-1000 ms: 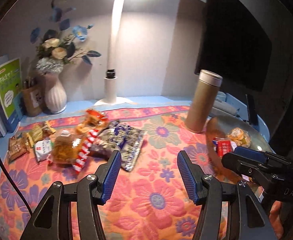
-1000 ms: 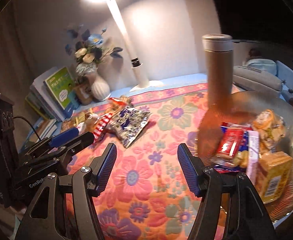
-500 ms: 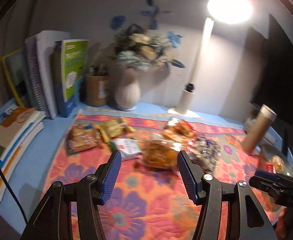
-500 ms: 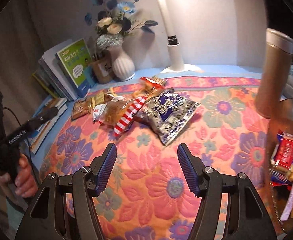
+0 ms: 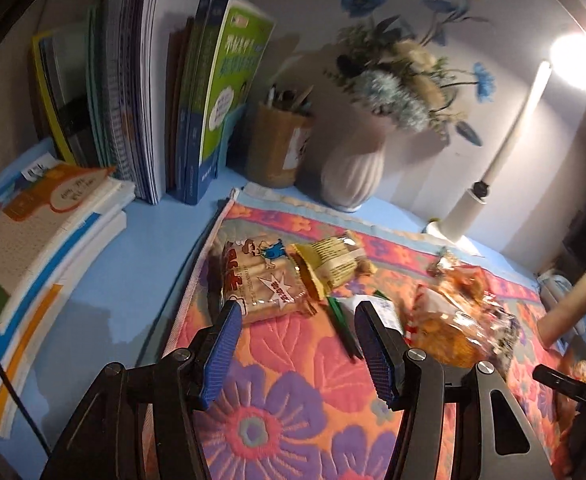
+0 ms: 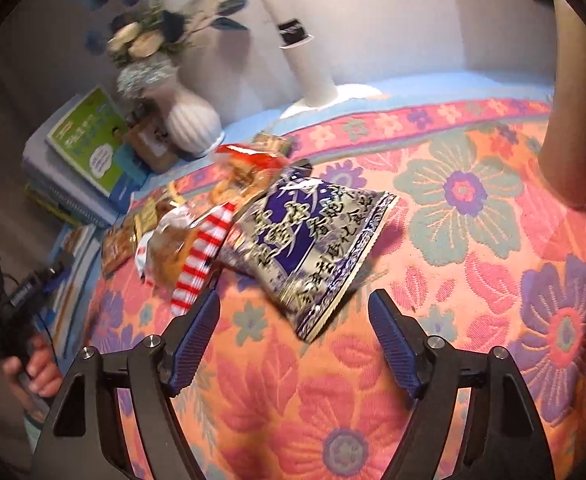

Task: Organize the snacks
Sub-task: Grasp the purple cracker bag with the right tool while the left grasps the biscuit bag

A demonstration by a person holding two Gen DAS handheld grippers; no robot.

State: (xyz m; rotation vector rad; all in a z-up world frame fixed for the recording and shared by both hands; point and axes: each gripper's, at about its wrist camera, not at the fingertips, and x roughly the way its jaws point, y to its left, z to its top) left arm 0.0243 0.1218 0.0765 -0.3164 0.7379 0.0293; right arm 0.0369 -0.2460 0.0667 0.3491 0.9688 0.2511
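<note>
Left gripper (image 5: 295, 342), jaws apart and empty, is hovering over biscuit pack (image 5: 260, 286); right gripper (image 6: 295, 330), jaws opening, empty, is facing blue bag (image 6: 305, 236).

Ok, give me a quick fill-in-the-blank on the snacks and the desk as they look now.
1. The blue-and-silver snack bag lies on the ____ cloth.
2. The flowers stand in a ____ ribbed vase.
3. Between the right tongs, which are opening, there is ____ held.
4. The green-covered book stands ____ beside the pen holder.

Missing words: floral; white; nothing; upright
</note>
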